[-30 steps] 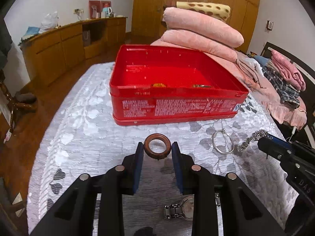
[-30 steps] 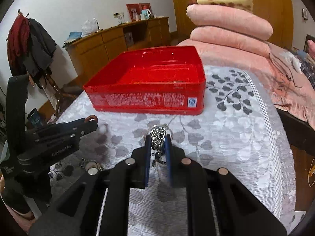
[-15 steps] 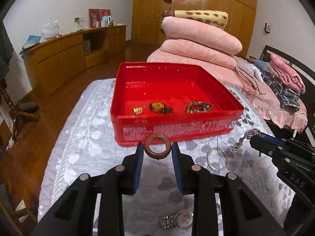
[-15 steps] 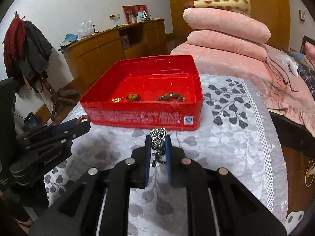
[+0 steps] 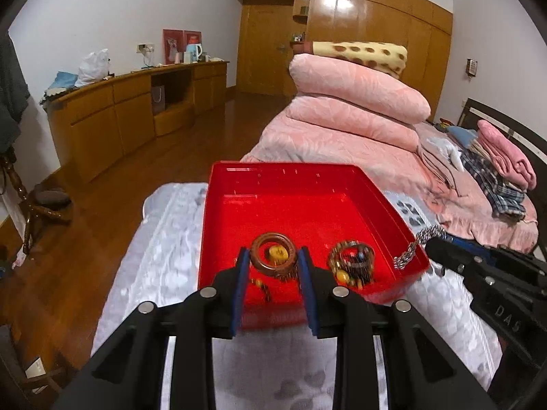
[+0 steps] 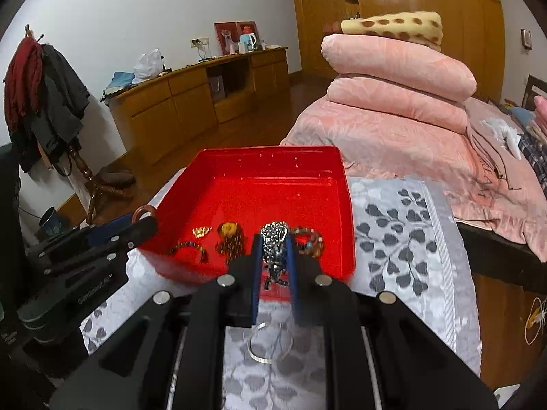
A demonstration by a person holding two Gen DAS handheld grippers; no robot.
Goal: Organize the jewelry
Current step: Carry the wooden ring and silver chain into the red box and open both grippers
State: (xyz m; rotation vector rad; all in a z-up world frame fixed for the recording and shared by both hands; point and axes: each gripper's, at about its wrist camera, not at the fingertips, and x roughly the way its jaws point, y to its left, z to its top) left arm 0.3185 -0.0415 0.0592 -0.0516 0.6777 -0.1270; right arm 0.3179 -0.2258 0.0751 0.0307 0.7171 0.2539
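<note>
My left gripper point(image 5: 273, 261) pinches a brown ring point(image 5: 273, 254) between its blue pads, the ring's open face turned toward the camera. My right gripper point(image 6: 275, 254) is pressed onto a silver chain point(image 6: 273, 244), bunched between the pads, with its loose end dangling below them.

What the coming move turns on is where each piece hangs over the red box point(image 5: 393, 217). Ahead of and below my left jaws is the box floor; the ring seems to be just past the near wall, over the left half. Through its hole I see a yellow pendant point(image 5: 276, 253) lying on the floor, so a straight drop would probably land on or beside it. To the right of those jaws lies a beaded bracelet point(image 5: 352, 263).

From my right jaws, the near wall runs crosswise just under the fingertips, and the chain's long axis hangs straight down. I judge its tail close to that wall, maybe not fully inside. In the left view the chain point(image 5: 415, 244) shows at the box's right rim. So my left hand looks better placed to let go first; my right likely needs a little more push forward.

Behind and below my right jaws a thin silver hoop point(image 6: 270, 343) lies on the cloth point(image 6: 393, 239), not yet collected.
</note>
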